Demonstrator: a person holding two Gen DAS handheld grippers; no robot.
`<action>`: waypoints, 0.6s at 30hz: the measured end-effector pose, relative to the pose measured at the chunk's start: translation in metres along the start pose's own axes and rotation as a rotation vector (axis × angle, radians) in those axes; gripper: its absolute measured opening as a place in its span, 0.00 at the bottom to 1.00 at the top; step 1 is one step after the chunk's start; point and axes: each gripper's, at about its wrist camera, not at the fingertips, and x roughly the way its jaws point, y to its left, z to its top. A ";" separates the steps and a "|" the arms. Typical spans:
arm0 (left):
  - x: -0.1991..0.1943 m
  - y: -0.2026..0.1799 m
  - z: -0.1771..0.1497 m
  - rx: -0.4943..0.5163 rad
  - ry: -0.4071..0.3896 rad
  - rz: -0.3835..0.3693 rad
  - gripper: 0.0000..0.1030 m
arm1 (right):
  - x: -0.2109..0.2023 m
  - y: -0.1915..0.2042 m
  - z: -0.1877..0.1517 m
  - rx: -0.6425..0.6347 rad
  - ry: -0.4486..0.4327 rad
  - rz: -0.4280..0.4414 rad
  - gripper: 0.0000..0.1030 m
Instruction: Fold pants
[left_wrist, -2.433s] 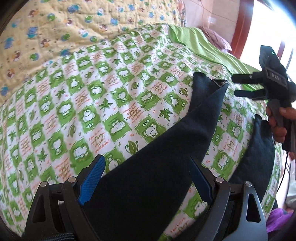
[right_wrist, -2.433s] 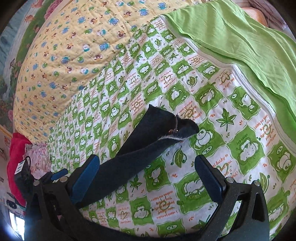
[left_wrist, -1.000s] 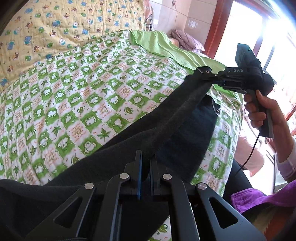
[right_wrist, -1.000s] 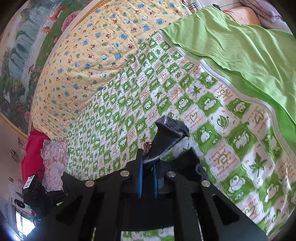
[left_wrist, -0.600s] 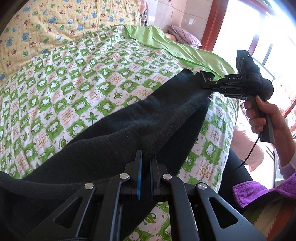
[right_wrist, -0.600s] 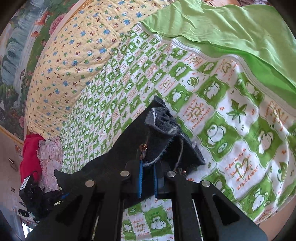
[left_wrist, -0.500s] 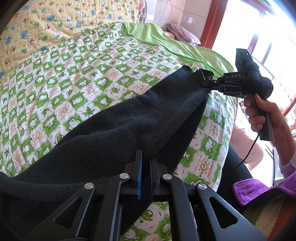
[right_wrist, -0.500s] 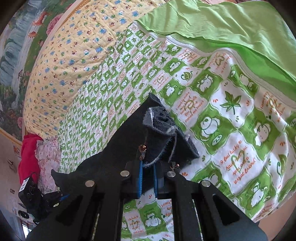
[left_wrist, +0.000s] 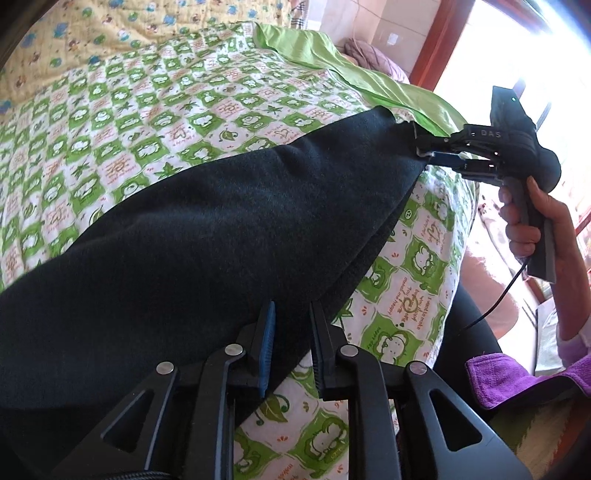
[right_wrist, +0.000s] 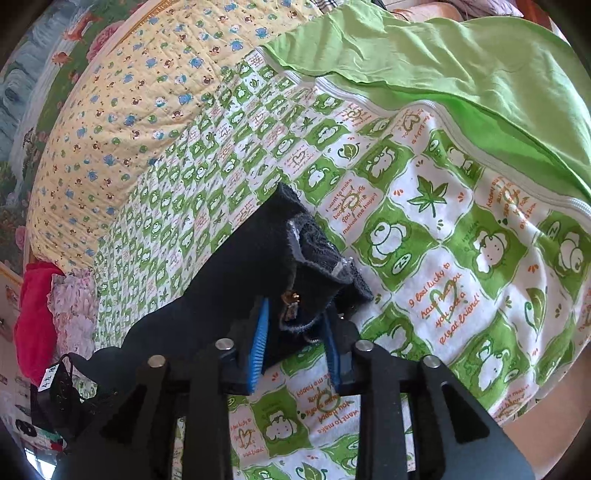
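Note:
Dark navy pants (left_wrist: 221, 229) lie lengthwise on the green-and-white checked blanket (left_wrist: 166, 122), one leg laid over the other. My left gripper (left_wrist: 291, 332) is at the near end. Its jaws are opening, and a fold of the cloth sits loosely between the pads. At the far end, my right gripper (left_wrist: 423, 149) is held by a hand (left_wrist: 524, 221). In the right wrist view my right gripper (right_wrist: 295, 325) is opening too. The pants' (right_wrist: 240, 280) frayed hem and a small metal trim lie between its blue pads, which stand off the cloth.
A yellow printed quilt (right_wrist: 129, 110) covers the far side of the bed, and a plain green sheet (right_wrist: 443, 62) lies to the right. Red and pink clothes (right_wrist: 33, 314) are piled at the left. The bed's edge runs close by the pants, with purple cloth (left_wrist: 517, 373) beyond it.
Both grippers were shut on the lifted pants. The pants have come down flat onto the blanket, and both pairs of jaws have parted.

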 end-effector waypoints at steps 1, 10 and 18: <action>-0.003 0.001 -0.002 -0.016 -0.008 0.003 0.20 | -0.003 0.002 -0.001 -0.002 -0.012 -0.001 0.47; -0.047 0.025 -0.039 -0.223 -0.114 0.027 0.33 | -0.031 0.036 -0.016 -0.123 -0.122 -0.002 0.61; -0.096 0.070 -0.063 -0.452 -0.200 0.085 0.48 | 0.001 0.094 -0.053 -0.297 -0.001 0.110 0.62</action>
